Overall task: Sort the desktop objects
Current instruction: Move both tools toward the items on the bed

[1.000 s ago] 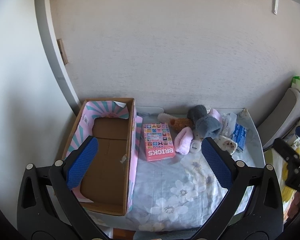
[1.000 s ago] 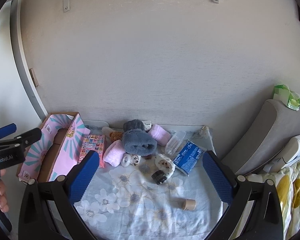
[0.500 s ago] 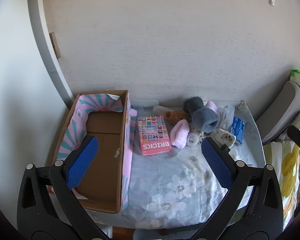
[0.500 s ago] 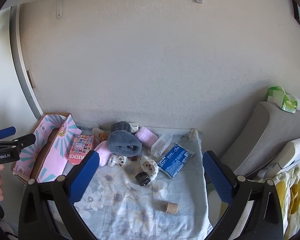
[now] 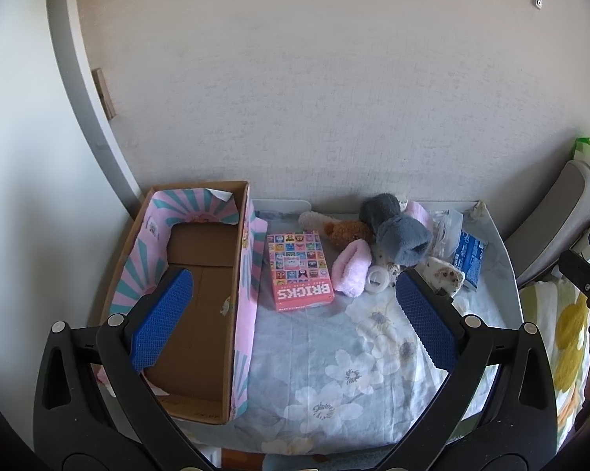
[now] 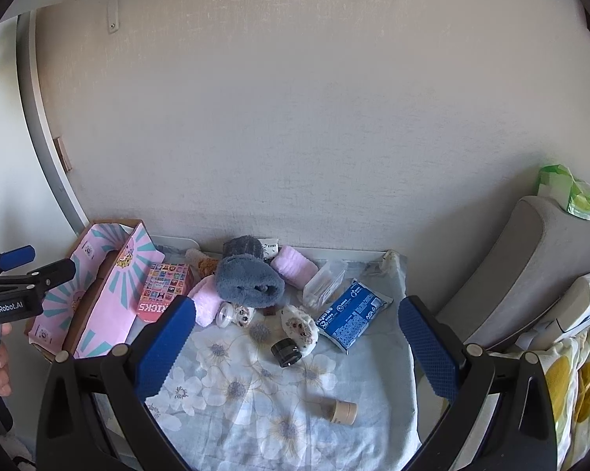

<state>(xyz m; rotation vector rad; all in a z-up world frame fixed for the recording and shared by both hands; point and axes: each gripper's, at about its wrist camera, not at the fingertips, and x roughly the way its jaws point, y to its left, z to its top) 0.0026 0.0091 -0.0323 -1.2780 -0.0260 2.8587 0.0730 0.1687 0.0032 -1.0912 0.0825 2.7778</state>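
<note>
Left wrist view shows the pink-and-teal striped cardboard box (image 5: 200, 298) at the table's left bare inside, so sorting looks unstarted. Both the left gripper (image 5: 295, 322) and right gripper (image 6: 297, 347) hang spread wide, holding nothing. Awaiting sorting at the far side: flat pink BRICKS carton (image 5: 299, 271), fluffy grey plush (image 6: 250, 280), crinkly blue packet (image 6: 354, 314), small tan cylinder (image 6: 340, 412).

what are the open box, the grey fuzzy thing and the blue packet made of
Open box: looks like cardboard, with a matte brown inside, raw edges and pink-and-teal print on its walls.
Grey fuzzy thing: soft plush or fleece, with a dull, fluffy nap.
Blue packet: probably plastic film, slightly glossy and crinkled, though I can't rule out coated paper.
</note>
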